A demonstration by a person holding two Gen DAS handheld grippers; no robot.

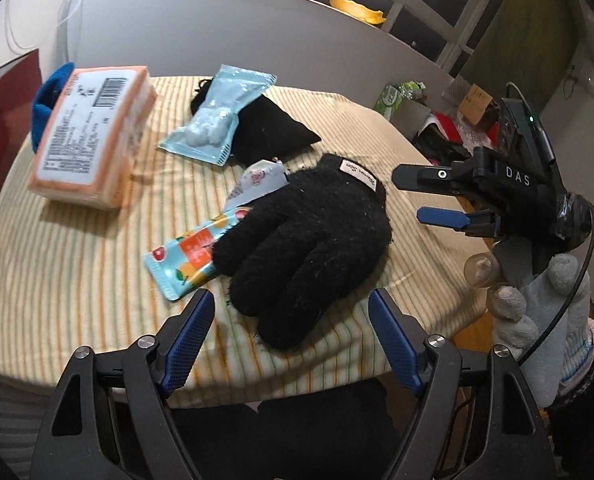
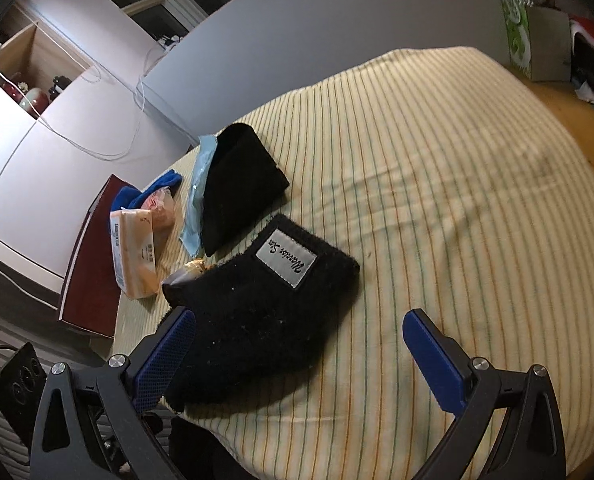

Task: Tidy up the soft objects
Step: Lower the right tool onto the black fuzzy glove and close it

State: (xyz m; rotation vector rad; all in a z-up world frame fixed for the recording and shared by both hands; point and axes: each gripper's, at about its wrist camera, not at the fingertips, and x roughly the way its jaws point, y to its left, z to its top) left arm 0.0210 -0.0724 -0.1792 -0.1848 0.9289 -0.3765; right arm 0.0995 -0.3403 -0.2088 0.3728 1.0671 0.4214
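A fuzzy black glove (image 1: pixel 309 248) with a white label lies on the striped cloth (image 1: pixel 77 272), its fingers toward me; it also shows in the right wrist view (image 2: pixel 257 320). My left gripper (image 1: pixel 291 326) is open, just short of the glove's fingertips. My right gripper (image 2: pixel 299 354) is open over the glove's near edge; in the left wrist view the right gripper (image 1: pixel 407 196) hovers just right of the glove's cuff. A black pouch (image 1: pixel 265 128) lies behind, with a light blue packet (image 1: pixel 217 114) on it. A colourful snack packet (image 1: pixel 189 256) is partly under the glove.
An orange tissue pack (image 1: pixel 93 136) stands at the left with a blue cloth (image 1: pixel 51 96) behind it. A dark red book (image 2: pixel 93 252) lies by the table's left edge. A green box (image 2: pixel 517 36) and clutter sit on the floor at the right. A power strip (image 2: pixel 15 384) lies below.
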